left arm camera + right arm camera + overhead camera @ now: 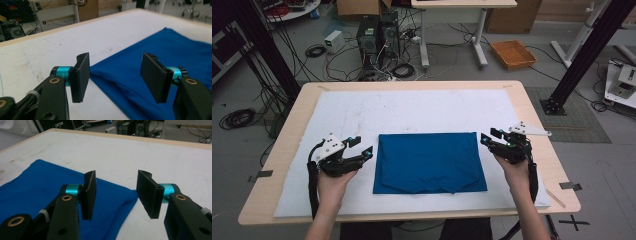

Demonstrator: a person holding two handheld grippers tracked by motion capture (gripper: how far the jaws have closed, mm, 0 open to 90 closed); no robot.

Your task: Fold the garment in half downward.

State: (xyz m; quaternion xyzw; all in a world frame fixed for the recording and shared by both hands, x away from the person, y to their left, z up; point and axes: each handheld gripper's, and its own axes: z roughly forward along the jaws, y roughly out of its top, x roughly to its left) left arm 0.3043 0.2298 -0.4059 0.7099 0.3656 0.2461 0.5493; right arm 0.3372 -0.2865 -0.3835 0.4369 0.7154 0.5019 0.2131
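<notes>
Two grippers, one cloth: a folded blue cloth (429,163) lies flat in the middle of the white mat (362,112) on the table (532,107).
High view: left gripper (362,146) sits just off the cloth's left edge, right gripper (486,136) just off its far right corner; both apart from the fabric, nothing held.
Left gripper view: jaws released and wide, empty; the cloth's edge (117,82) lies below and beyond them, a soft rounded fold nearest the left pad.
Right gripper view: jaws also spread, empty; the cloth's corner (125,195) lies under the gap.
Risk: if a next fold starts from here, a pad could catch just the top layer and pull the stack askew, since the layers lie loose.
Hard to see: the layer count, and the underside of the near edge, where a small notch shows in the high view.
</notes>
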